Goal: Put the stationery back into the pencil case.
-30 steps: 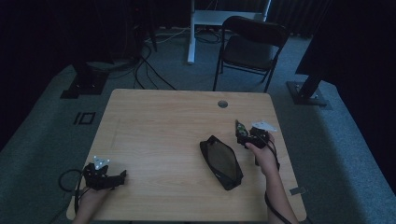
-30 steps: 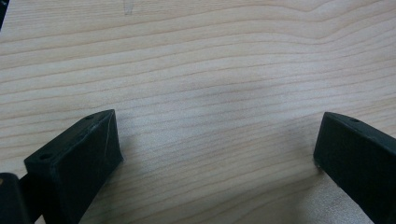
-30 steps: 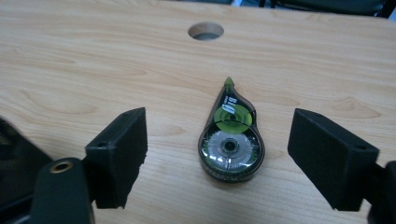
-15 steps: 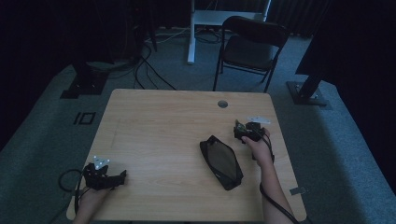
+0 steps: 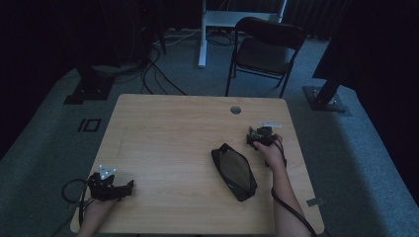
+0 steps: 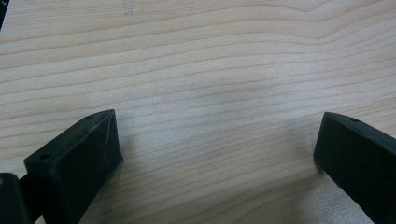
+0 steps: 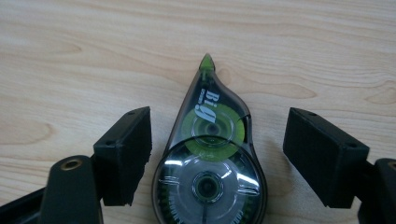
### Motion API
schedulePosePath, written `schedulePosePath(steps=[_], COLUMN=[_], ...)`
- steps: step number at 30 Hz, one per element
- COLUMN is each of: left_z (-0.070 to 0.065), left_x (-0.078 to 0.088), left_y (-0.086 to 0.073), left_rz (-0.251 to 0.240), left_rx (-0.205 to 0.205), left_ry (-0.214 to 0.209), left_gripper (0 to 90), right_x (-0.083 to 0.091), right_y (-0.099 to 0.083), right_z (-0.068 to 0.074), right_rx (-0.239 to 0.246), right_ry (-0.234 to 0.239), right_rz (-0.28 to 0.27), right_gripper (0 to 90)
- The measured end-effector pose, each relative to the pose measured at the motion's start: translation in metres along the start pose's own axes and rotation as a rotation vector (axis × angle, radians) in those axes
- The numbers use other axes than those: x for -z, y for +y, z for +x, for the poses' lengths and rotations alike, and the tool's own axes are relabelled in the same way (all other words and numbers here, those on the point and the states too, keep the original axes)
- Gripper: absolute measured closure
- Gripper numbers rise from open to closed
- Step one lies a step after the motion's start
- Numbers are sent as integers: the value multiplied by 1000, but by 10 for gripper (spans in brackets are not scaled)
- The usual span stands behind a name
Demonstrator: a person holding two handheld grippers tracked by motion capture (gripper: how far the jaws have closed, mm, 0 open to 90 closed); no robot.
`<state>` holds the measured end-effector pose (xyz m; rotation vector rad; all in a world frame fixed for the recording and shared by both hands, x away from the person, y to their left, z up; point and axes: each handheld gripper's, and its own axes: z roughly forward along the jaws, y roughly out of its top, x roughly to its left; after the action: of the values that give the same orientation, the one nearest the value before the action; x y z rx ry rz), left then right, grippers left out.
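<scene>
**Right tool lowered around correction-tape dispenser, jaws apart**

Seen in the right gripper view: a teardrop-shaped correction-tape dispenser (image 7: 210,163) lying flat on the wooden table (image 7: 93,51), green tip pointing away from the camera, clear housing showing a green reel and a larger dark reel behind it. Sits between the two black jaws of the right tool (image 7: 217,154); left jaw just beside the housing, right jaw clearly apart from it, a strip of bare wood between. Jaws have just been closing, yet neither pad presses on the dispenser: not gripped.

From the high view: right tool (image 5: 260,137) near the right edge of the table (image 5: 173,128), just beyond the far end of a flat black pouch (image 5: 234,171) lying slantwise. Small white slip (image 5: 271,124) on the wood close behind the tool. Round hole (image 5: 235,109) toward the far edge.

Left tool (image 5: 109,185) at the near left corner, well apart from pouch and dispenser. In the left gripper view, left tool (image 6: 217,154) with jaws spread wide over bare wood, nothing between them.
</scene>
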<state>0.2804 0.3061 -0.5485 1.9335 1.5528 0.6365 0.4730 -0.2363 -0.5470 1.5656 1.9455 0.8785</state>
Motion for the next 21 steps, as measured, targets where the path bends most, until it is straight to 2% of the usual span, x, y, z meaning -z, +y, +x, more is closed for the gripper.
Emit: schedulePosePath(steps=[4,8,17,19,21], left_z=[0,0,0,0,0], left_x=[0,0,0,0,0], left_y=[0,0,0,0,0], left_rz=[0,0,0,0,0], left_rx=[0,0,0,0,0], left_ry=[0,0,0,0,0], left_gripper=[7,7,7,7,7], right_x=[-1,0,1,4,7], right_y=[2,0,-1,-2,-3], right_z=[-1,0,2,0,-1], right_rx=[-12,6,-12,-32,-22], right_ry=[-4,-11,-24,-27,-27], right_rz=[2,-13,-27,-34,-31], right_gripper=[345,454,484,489,491])
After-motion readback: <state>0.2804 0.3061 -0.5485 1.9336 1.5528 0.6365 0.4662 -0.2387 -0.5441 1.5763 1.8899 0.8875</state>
